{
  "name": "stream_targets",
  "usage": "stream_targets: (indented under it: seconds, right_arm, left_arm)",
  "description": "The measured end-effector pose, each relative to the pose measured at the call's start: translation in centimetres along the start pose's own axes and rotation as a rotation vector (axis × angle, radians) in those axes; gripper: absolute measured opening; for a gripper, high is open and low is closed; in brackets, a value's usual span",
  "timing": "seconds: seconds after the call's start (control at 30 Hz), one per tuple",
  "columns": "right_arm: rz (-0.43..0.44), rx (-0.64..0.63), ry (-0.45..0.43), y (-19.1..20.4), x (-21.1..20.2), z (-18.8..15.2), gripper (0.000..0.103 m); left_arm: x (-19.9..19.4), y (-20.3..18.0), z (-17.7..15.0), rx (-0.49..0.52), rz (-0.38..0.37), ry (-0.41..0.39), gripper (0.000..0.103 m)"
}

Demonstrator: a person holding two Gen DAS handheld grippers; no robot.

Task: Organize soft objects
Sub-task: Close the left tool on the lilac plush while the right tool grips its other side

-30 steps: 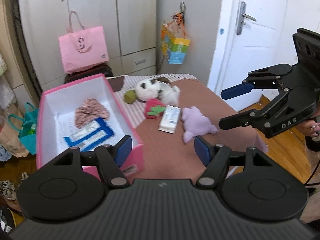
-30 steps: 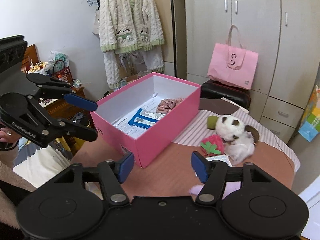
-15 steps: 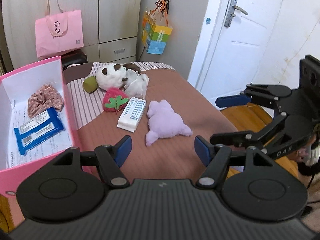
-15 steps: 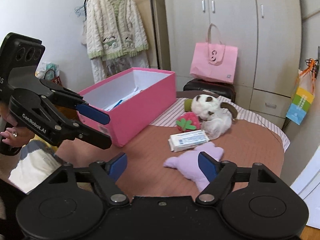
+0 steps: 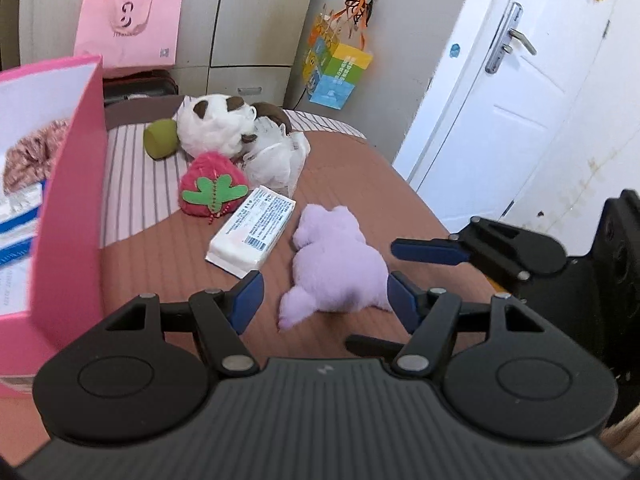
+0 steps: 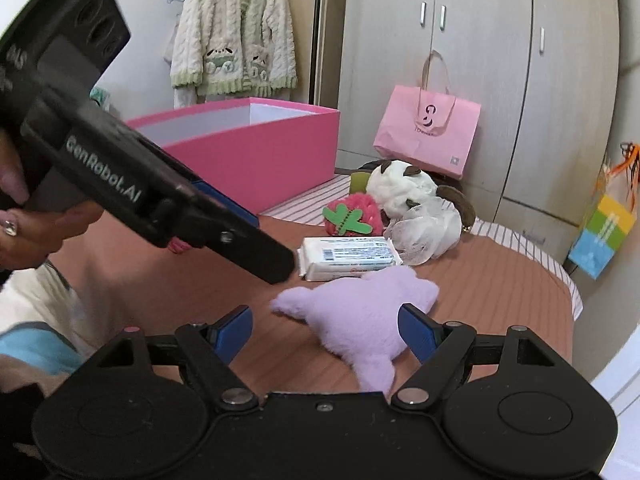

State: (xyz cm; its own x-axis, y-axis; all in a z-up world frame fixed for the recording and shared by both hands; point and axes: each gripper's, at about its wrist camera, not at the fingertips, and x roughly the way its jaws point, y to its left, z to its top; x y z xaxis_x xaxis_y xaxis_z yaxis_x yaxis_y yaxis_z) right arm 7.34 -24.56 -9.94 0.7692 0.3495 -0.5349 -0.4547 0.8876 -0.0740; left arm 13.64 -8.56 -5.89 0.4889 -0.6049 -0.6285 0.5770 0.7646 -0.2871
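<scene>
Both grippers hang low over the brown-covered desk (image 5: 168, 248), fingers released and gripping nothing. The left gripper (image 5: 322, 300) frames the tail end of the purple plush toy (image 5: 336, 264) without pressing it; the right gripper (image 6: 326, 330), its fingers having just been spreading wider, straddles the same toy from the opposite side, pads clear of the fur. Just beyond the purple plush lies a white tissue pack (image 5: 252, 236), then a red strawberry plush (image 5: 212, 188), a white-and-brown plush dog (image 5: 224, 128) and a white mesh pouch (image 5: 280, 156). Left of the plush stands the pink box (image 5: 68, 208).
</scene>
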Motion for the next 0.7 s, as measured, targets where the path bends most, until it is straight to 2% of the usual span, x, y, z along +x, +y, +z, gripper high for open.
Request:
stream_targets:
  seconds: [0.07, 0.2, 0.4, 0.63, 0.67, 0.7]
  right_arm:
    - [0.007, 0.040, 0.000, -0.8, 0.9, -0.2, 0.084]
    - [0.037, 0.104, -0.002, -2.0, 1.8, -0.8, 0.084]
    - [0.039, 0.093, -0.007, -1.9, 2.1, -1.1, 0.084]
    - [0.012, 0.101, 0.017, -1.9, 2.9, -1.0, 0.084]
    - [0.007, 0.106, 0.023, -1.9, 3.1, -1.1, 0.084]
    - [0.002, 0.116, 0.035, -1.9, 3.3, -1.1, 0.084]
  left_arm:
    - [0.7, 0.2, 0.0, -0.019, -0.016, -0.003, 0.064]
    - [1.4, -1.1, 0.0, 0.061, 0.018, -0.046, 0.062]
    - [3.4, -2.3, -0.2, 0.099, 0.014, -0.054, 0.060]
    - [4.9, -2.0, -1.0, 0.050, 0.055, -0.049, 0.060]
    - [5.0, -1.8, -1.0, 0.029, 0.057, -0.045, 0.051]
    - [5.0, -1.5, -1.0, 0.018, 0.053, -0.044, 0.051]
